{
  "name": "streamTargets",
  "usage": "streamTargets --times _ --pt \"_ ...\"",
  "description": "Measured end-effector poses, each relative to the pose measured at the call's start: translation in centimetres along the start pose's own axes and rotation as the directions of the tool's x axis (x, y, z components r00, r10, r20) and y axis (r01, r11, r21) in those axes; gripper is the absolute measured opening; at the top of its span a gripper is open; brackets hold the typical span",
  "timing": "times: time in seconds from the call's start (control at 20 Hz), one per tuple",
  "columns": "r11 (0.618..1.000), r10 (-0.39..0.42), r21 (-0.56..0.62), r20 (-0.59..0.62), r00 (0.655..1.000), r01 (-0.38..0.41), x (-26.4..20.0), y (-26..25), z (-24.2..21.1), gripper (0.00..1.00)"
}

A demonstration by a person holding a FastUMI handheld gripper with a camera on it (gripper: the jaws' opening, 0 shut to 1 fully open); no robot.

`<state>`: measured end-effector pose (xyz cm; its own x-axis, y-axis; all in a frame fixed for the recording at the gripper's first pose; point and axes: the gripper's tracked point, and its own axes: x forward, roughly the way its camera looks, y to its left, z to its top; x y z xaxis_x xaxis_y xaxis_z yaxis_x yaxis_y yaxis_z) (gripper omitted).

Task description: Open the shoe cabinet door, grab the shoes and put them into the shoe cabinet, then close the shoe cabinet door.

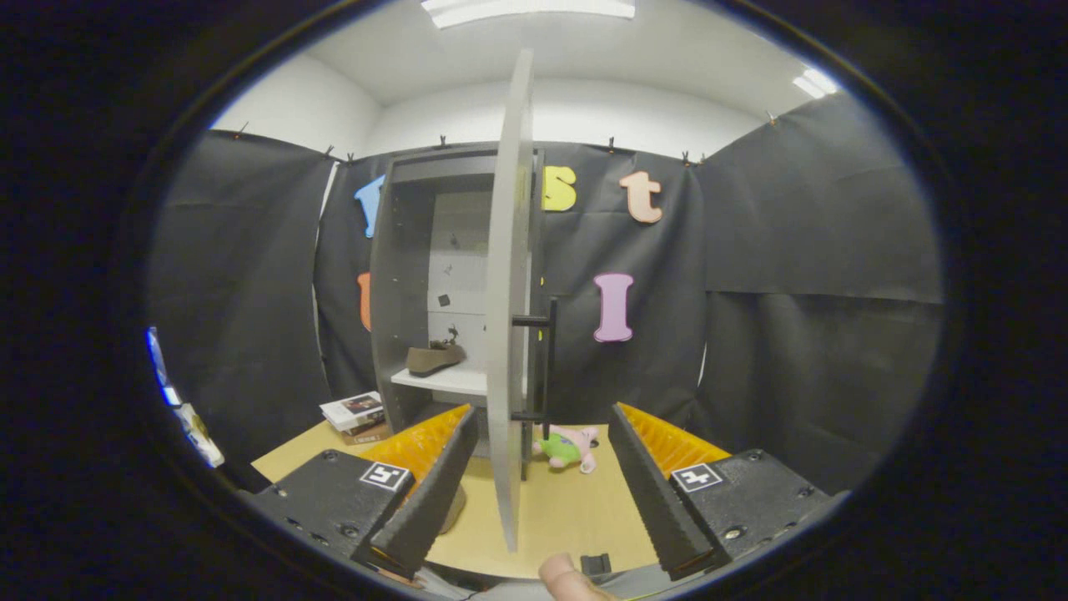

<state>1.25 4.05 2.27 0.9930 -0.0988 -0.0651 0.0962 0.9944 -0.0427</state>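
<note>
Gripper [542, 467] wide open, empty; cabinet door [509, 300] edge-on at frame centre; shoe [434, 357] on shelf [446, 381]; book labels [357, 413] possibly unreadable.

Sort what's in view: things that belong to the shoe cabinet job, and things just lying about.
Job:
shoe cabinet, standing open
cabinet door, swung out edge-on between the open gripper fingers
door handle
brown shoe on the white shelf

Lying about:
stack of books beside the cabinet
plush toy on the table
</note>
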Motion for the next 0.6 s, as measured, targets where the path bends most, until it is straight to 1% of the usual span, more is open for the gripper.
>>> streamTargets --times 0.15,0.25,0.5,0.6 --pt "1.000 -0.003 0.006 0.037 0.999 0.003 -0.7 2.6 -0.6 0.99" --pt "0.999 0.032 0.016 0.057 0.998 -0.033 -0.6 5.5 -1.5 0.99" --pt "0.992 0.122 0.001 0.105 0.987 -0.123 -0.1 13.2 -5.7 0.99" --pt "0.991 0.136 -0.011 0.115 0.984 -0.135 0.6 15.6 -7.5 0.98"
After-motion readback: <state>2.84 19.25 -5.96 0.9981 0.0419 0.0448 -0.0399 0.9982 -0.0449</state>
